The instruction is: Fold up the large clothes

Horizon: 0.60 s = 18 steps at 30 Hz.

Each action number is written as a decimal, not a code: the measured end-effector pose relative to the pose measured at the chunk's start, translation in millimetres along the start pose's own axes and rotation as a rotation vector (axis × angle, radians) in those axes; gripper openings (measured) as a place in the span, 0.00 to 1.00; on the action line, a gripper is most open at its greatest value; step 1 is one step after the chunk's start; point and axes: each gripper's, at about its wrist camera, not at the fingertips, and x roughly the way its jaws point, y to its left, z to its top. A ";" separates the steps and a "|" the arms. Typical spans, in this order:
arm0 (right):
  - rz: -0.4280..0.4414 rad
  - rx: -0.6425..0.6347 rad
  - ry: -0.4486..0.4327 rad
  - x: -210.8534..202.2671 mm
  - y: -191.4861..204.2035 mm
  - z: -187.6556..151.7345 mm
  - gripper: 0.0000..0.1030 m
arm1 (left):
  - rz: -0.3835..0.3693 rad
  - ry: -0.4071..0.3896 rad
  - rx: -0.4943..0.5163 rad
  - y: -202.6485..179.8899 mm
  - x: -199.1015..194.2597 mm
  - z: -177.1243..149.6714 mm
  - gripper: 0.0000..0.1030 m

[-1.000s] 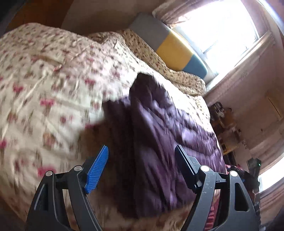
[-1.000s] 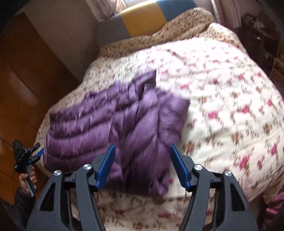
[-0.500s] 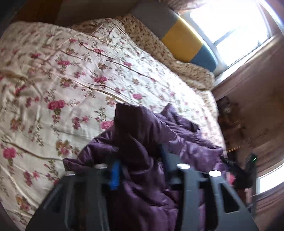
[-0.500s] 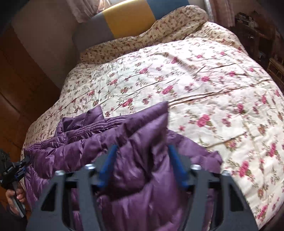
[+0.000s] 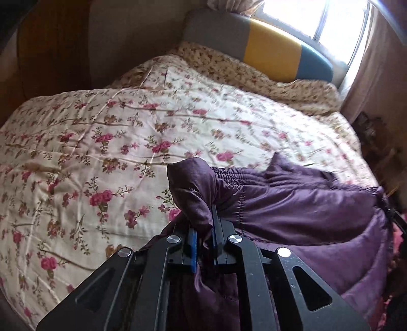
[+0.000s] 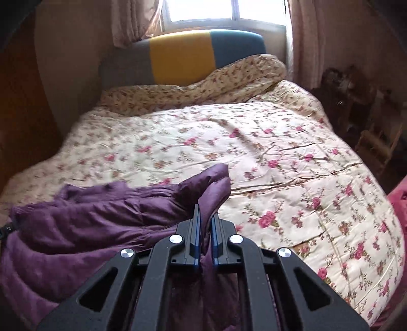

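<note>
A purple quilted jacket (image 5: 300, 203) lies bunched on the near part of a bed with a floral quilt (image 5: 114, 142). My left gripper (image 5: 203, 229) is shut on a corner of the jacket, and a fold of purple fabric sticks up past its blue pads. In the right wrist view the jacket (image 6: 84, 216) spreads to the left. My right gripper (image 6: 205, 224) is shut on another corner of it, and a puffy flap rises above its tips. The jacket's lower part is hidden under both gripper frames.
A grey, yellow and blue headboard (image 6: 183, 56) stands under a bright window (image 6: 203, 10) at the far end, with a rumpled floral blanket (image 6: 203, 86) in front. Dark wooden furniture (image 6: 356, 101) stands at the right. The floral quilt (image 6: 292, 165) stretches beyond the jacket.
Both grippers went from wide open above the jacket to shut on its fabric. Both views swung toward the headboard, and the jacket's held corners are lifted off the quilt.
</note>
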 end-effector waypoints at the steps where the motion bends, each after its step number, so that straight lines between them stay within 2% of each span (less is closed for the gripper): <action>1: -0.006 0.005 0.016 8.6 -0.8 -2.8 0.06 | 0.010 0.003 0.003 -1.0 4.4 -0.9 0.08; 6: -0.023 0.018 0.068 38.0 -7.5 -15.9 0.06 | 0.056 0.003 0.040 -5.8 21.8 -12.5 0.08; 11: -0.040 0.015 0.113 61.5 -5.2 -24.2 0.05 | 0.054 -0.023 0.019 -4.8 30.5 -21.2 0.08; 18: -0.055 0.000 0.120 63.9 -3.1 -24.1 0.06 | 0.071 -0.035 0.009 -7.4 29.2 -21.1 0.08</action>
